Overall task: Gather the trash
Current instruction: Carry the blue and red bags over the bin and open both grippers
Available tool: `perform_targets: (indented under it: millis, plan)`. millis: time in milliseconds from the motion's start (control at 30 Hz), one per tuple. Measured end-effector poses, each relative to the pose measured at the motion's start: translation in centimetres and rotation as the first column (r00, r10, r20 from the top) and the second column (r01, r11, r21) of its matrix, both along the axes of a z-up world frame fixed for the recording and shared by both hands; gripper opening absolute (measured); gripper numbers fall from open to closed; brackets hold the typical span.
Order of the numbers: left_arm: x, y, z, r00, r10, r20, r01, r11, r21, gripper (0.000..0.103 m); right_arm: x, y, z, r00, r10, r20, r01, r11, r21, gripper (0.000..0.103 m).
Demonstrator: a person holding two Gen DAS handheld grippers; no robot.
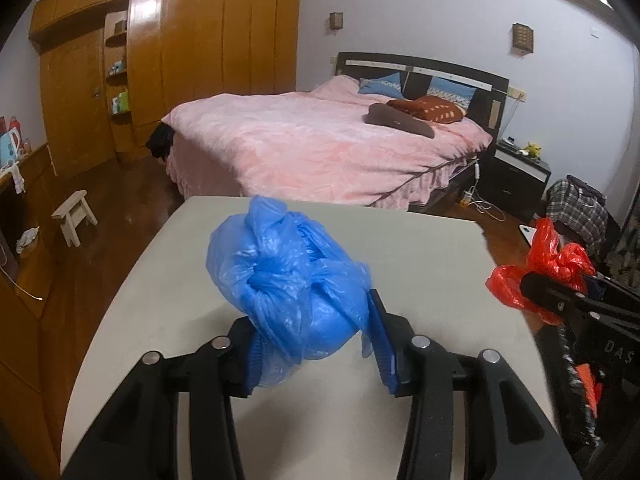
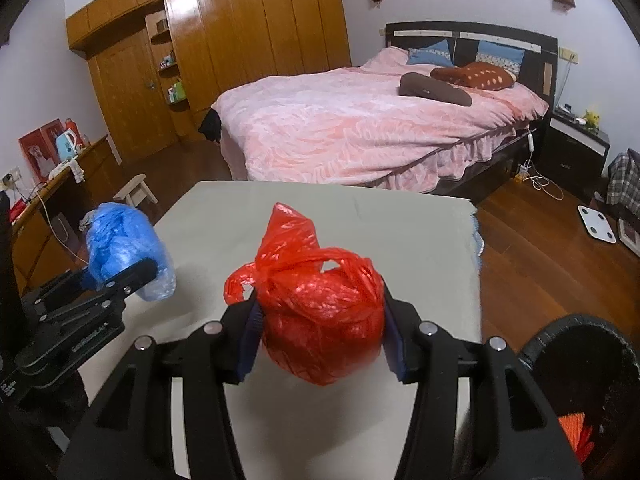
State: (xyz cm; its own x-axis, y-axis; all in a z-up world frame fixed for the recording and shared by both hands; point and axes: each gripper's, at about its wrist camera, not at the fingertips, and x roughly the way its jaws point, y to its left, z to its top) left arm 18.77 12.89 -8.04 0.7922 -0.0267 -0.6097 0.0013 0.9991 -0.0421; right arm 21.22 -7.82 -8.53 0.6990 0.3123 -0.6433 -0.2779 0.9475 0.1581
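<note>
So there are two tied-up trash bags here, one blue bag (image 1: 288, 280) and one red bag (image 2: 320, 316), and two grippers, one for each. The left gripper (image 1: 316, 344) has its blue pads squeezed in on the lower half of the blue bag, knot facing up toward the camera, and the bag looks lifted clear above the table (image 1: 420, 256). The right gripper (image 2: 320, 340) is doing the same thing with the red bag, pads pressed into both sides of it, loose handles sticking up on top. Both grippers point forward and angled down over the table, side by side, with the left one's bag visible off to the left in the right wrist view and the red bag poking in from the right in the left wrist view. The tabletop itself is bare where I can see it, far edge running straight across in front of one bed (image 2: 360, 128) with a pink cover. A black bin (image 2: 580, 380) sits at the table's right edge, just beside the right gripper, something orange showing inside. Wood floor (image 2: 540, 248) is open to the right of the table, one small stool (image 2: 138, 190) off to the left.
</note>
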Motion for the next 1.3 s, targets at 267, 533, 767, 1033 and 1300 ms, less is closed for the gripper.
perform_targets:
  millis: [267, 533, 767, 1033, 1300]
  plan:
    - [-3.5, -3.2, 1.8, 0.998, -0.053, 0.028, 0.053, 0.999, 0.005, 0.045, -4.4, -2.5, 2.0, 1.000, -0.009, 0.023, 0.009, 1.000, 0.013, 0.050]
    - [-6.5, -6.4, 3.5, 0.993, -0.108, 0.055, 0.108, 0.994, 0.011, 0.045, -8.1, -5.7, 3.2, 0.998, -0.044, 0.036, 0.043, 0.999, 0.022, 0.050]
    - [-8.7, -8.9, 4.6, 0.985, -0.153, 0.085, 0.152, 0.988, 0.018, 0.045, -11.1, -8.1, 4.3, 0.995, -0.078, 0.060, 0.077, 0.997, 0.008, 0.050]
    - [-10.5, -11.4, 5.7, 0.973, -0.204, 0.106, 0.203, 0.979, 0.024, 0.045, -13.7, -10.4, 5.6, 0.989, -0.112, 0.094, 0.112, 0.994, 0.002, 0.050]
    - [-11.5, -13.9, 6.6, 0.957, -0.259, 0.131, 0.257, 0.966, 0.033, 0.045, -15.7, -12.8, 6.5, 0.980, -0.161, 0.117, 0.162, 0.987, 0.005, 0.050]
